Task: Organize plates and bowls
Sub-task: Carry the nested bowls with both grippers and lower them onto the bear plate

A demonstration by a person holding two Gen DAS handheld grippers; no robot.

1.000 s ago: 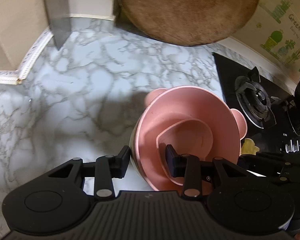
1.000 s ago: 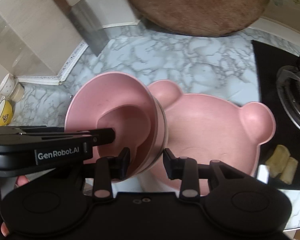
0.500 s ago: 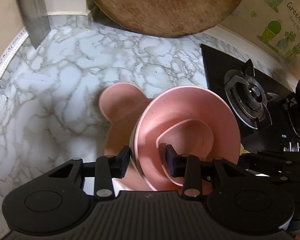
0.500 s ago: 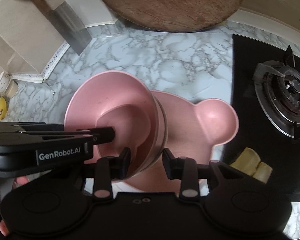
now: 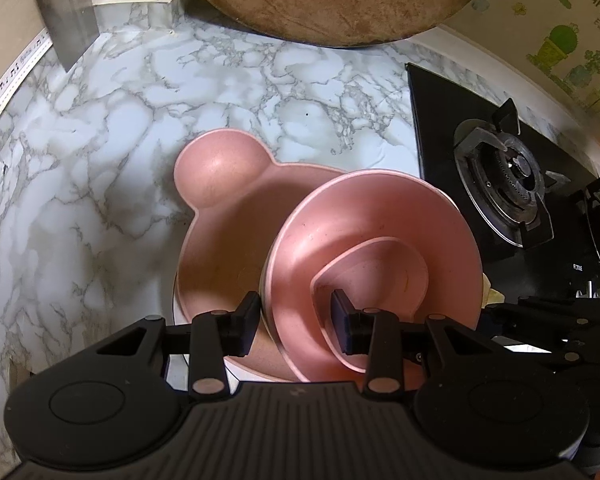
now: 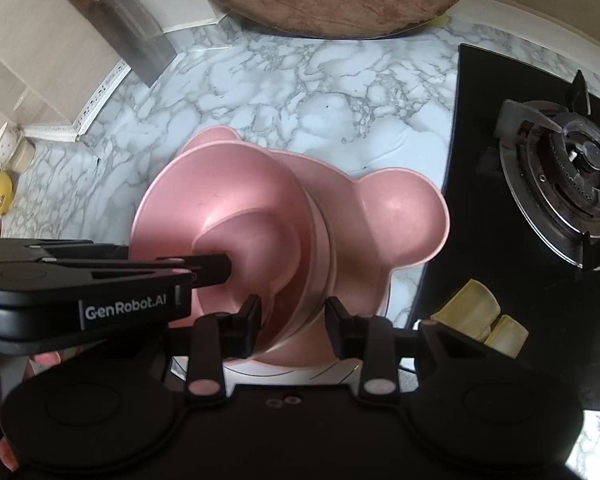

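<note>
Left gripper [image 5: 294,318]: clamped on the near rim of the stacked round pink plastic bowls [image 5: 374,248], lower centre of frame.
Right gripper [image 6: 294,318]: clamped on the same stack's opposite rim.
Stack: tilted, held above the pink bear-eared plate [image 6: 400,216]; contact unclear.
Done: bowls nested.
Left: likely setting the stack into the plate.
Beyond: marble-patterned desk [image 5: 100,140].
</note>
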